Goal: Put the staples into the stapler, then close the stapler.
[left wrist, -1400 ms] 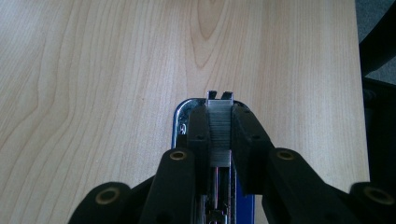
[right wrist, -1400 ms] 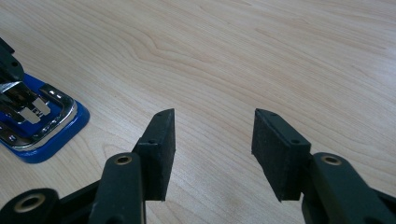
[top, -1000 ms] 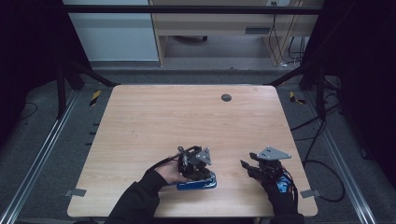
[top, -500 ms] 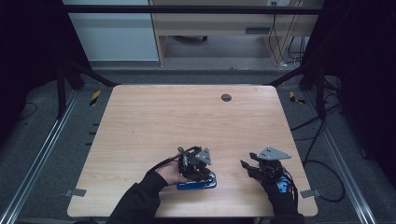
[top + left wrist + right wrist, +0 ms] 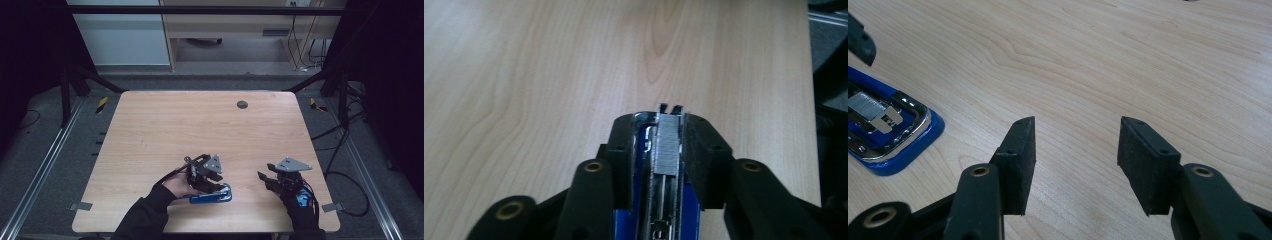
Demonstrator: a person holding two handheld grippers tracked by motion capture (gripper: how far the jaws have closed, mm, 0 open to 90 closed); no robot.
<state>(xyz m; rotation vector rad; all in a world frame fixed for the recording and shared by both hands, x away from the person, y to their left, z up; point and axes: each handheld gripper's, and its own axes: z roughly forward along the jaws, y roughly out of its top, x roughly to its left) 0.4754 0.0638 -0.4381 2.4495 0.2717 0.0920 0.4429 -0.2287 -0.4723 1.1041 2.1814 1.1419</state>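
Little has shifted since prev. frame: L gripper (image 5: pixel 212 181) jaws have just been opening, blue stapler (image 5: pixel 212 196) between them, staple strip (image 5: pixel 668 145) bracketed, pads near/at its sides. Stapler: near table (image 5: pixel 165 130) edge, long axis left-right. L hand nearer. R gripper (image 5: pixel 267 178) wide apart, empty, well right.

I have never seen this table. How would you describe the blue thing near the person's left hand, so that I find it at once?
Start at the wooden table and go to its near edge, a little left of the middle. There lies a blue stapler, opened out, with a silver staple channel between the jaws of the left hand-held gripper. It is the one bright blue object on the wood.
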